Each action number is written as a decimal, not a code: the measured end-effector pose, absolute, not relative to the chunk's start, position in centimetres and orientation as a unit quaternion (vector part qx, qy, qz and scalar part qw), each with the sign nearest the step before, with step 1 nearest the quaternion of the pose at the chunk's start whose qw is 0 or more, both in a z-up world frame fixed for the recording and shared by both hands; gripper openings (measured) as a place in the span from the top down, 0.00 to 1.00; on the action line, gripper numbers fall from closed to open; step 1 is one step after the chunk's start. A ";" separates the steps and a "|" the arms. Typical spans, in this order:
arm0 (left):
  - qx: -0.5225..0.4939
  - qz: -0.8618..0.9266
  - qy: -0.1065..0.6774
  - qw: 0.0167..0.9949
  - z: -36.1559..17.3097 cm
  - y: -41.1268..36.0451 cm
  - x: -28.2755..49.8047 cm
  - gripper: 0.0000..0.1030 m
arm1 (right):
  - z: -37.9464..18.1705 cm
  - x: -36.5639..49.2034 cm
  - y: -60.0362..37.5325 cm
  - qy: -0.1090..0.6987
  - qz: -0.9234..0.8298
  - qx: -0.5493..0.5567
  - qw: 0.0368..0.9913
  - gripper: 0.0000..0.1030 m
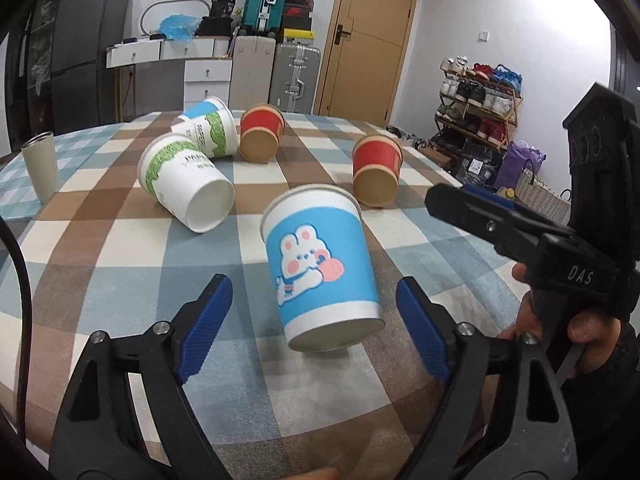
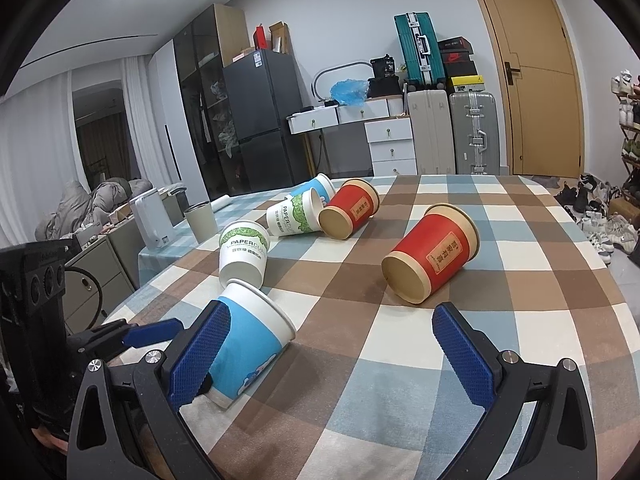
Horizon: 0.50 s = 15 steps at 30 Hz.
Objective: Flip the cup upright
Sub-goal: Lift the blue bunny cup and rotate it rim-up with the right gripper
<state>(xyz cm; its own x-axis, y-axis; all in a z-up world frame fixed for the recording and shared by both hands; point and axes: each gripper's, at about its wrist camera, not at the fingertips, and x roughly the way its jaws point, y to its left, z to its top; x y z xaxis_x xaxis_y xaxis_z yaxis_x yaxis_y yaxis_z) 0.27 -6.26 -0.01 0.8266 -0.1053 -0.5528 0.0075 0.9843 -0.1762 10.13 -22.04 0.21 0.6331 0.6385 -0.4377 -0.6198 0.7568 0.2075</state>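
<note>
Six paper cups lie tipped over on the checked tablecloth (image 1: 120,240). The nearest, a blue rabbit cup (image 1: 320,276), rests on its side with its base toward the left wrist camera and its rim pointing away. The left gripper (image 1: 316,328) stands wide open with the cup between its blue pads, neither pad touching it. The right gripper (image 2: 332,356) is just as wide open and holds nothing.

Only the left view shows the rabbit print and the cup's base. The right view shows the same cup (image 2: 252,340) from the side, its white rim clear, its lower body partly hidden behind that gripper's left pad (image 2: 200,356).

Further out lie two green-and-white cups, the nearer (image 1: 184,184) well apart from the rabbit cup, two red cups, the closer one (image 2: 432,252) to the right, and another blue one at the back. A grey tumbler (image 1: 40,168) stands upright near the table's left edge. Bare cloth lies ahead of the right gripper up to the closer red cup
</note>
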 end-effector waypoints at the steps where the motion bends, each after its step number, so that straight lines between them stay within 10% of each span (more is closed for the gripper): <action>1: -0.079 -0.025 0.290 0.953 0.3 -6.1 0.2 0.14 | 0.3 10.2 -22.1 0.253 0.349 0.022 0.902 0.00; 15: -0.056 0.016 0.247 0.967 1.9 -2.0 -0.4 0.01 | 0.0 11.3 -20.8 0.325 0.356 0.051 0.875 0.00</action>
<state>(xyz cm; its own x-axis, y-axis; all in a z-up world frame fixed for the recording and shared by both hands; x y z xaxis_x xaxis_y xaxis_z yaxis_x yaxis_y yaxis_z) -0.40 -1.96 1.92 0.8774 0.0026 -0.4798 -0.0578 0.9933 -0.1003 11.34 -20.83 0.01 0.5349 0.6567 -0.5316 -0.5903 0.7406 0.3210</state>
